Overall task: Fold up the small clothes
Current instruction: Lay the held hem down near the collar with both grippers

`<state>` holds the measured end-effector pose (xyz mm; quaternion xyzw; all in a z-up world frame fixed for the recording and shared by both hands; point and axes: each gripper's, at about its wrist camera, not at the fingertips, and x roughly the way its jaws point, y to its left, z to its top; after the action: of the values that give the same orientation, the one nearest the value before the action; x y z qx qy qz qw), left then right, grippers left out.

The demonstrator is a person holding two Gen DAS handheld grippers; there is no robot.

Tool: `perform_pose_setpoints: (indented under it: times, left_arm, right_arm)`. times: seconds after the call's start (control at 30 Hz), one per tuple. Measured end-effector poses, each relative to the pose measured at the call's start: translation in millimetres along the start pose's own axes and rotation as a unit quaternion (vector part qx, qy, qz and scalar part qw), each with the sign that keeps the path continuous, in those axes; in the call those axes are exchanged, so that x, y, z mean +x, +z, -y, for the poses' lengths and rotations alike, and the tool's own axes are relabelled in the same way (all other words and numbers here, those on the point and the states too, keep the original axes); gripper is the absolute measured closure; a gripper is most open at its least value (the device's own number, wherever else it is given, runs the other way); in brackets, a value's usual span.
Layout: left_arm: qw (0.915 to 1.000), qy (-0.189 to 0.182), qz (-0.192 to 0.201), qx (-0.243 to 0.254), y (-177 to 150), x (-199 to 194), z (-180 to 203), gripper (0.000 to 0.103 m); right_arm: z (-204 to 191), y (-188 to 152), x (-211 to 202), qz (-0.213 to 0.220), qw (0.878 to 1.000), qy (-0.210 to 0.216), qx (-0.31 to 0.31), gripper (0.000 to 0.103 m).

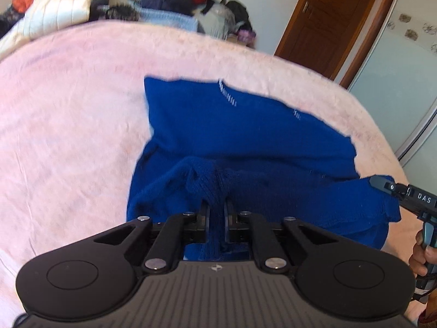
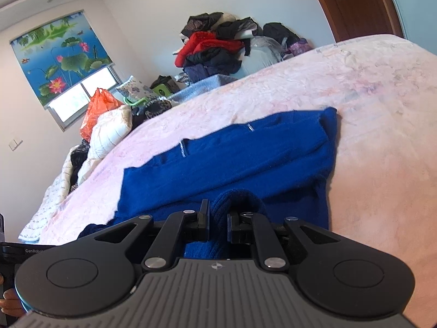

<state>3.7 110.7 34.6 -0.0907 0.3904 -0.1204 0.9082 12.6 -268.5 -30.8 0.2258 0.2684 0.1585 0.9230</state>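
Note:
A blue knit garment lies partly folded on a pink bed cover. My left gripper is shut on a bunched fold at its near edge, and blue fabric fills the gap between the jaws. At the right edge of the left wrist view, my right gripper meets the garment's right corner. In the right wrist view, my right gripper is shut on a thick roll of the same blue garment, which spreads away over the bed cover.
A heap of dark and red clothes lies beyond the bed's far side. A white quilted jacket and an orange bag are at the far left. A wooden door stands at the far right. A hand holds the right gripper's handle.

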Motion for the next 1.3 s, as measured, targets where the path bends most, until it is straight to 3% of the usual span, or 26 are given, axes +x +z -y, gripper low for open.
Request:
perform_pose_setpoints:
  times: [0.2, 0.43, 1.07, 1.3]
  left_arm:
    - [0.9984, 0.005, 0.054, 0.018, 29.3, -14.2, 10.6, 0.094]
    - [0.9963, 0.016, 0.078, 0.034, 59.6, -1.9, 22.4, 0.094]
    - [0.9936, 0.067, 0.059, 0.070, 106.6, 73.4, 32.3, 0.094]
    - [0.9876, 0.109, 0.053, 0.100, 110.5, 105.8, 37.9, 0.094]
  right_arm:
    - [-6.8, 19.7, -5.2, 0.031, 0.999, 0.008, -0.005, 0.088]
    - [-2.3, 36.4, 6.4, 0.051, 0.999, -0.001, 0.003, 0.088]
    - [32.0, 67.1, 66.3, 0.049, 0.997, -0.012, 0.051, 0.088]
    - [47.4, 69.2, 93.0, 0.027, 0.997, -0.020, 0.068, 0.088]
